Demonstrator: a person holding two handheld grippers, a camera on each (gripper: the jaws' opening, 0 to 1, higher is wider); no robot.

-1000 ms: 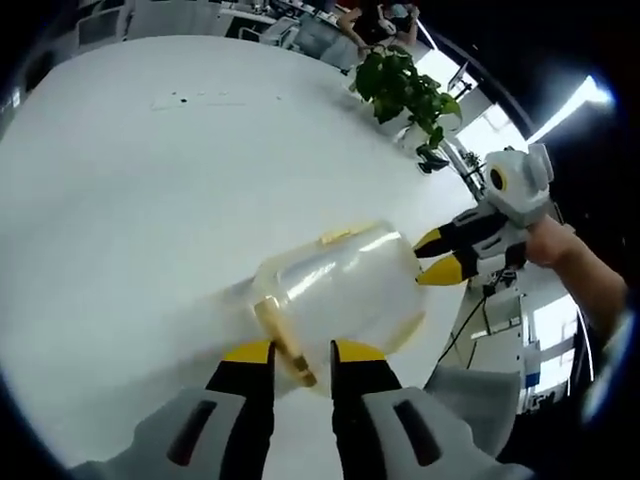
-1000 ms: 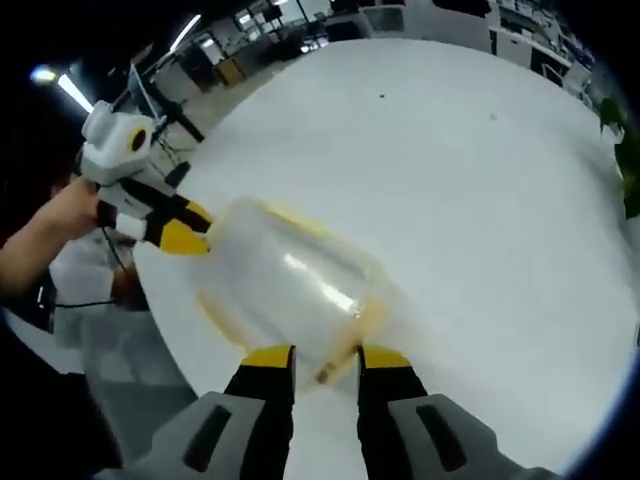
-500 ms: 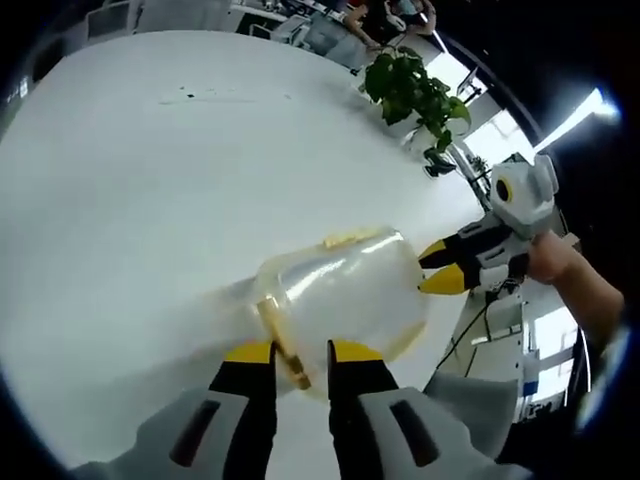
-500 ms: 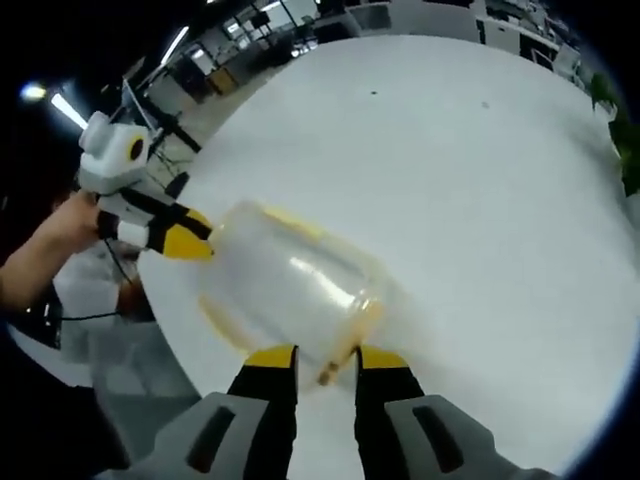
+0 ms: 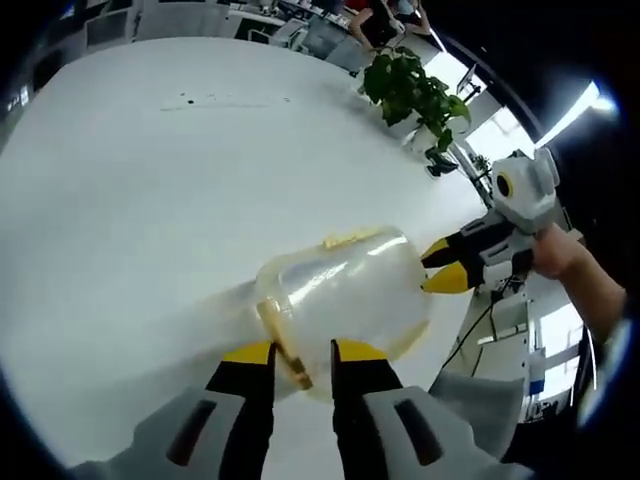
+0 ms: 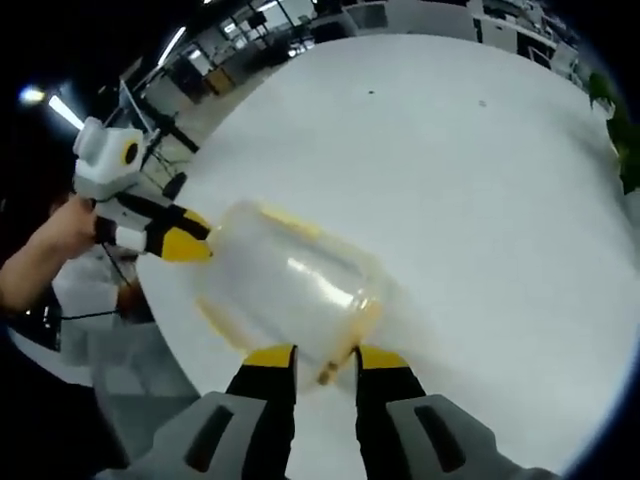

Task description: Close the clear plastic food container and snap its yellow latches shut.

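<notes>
The clear plastic container [image 5: 340, 295] lies on its side low over the white table [image 5: 150, 180], held from both ends. My left gripper [image 5: 300, 356] is shut on the yellow latch [image 5: 284, 350] at the near end. A second yellow latch [image 5: 349, 238] shows on the upper rim. My right gripper [image 5: 447, 266] pinches the far end. In the right gripper view the container [image 6: 290, 285] runs away from my right gripper [image 6: 322, 358], which is shut on a yellow latch [image 6: 334, 366]. The left gripper [image 6: 185, 240] meets the container's other end there.
A potted green plant [image 5: 405, 88] stands by the table's far right edge. The container hangs near the table's rim [image 6: 175, 320], with floor and cables beyond. A person's hand [image 5: 560, 252] holds the right gripper. Desks and a seated person are far behind.
Both views have shifted only slightly. The container and both grips on its ends look the same.
</notes>
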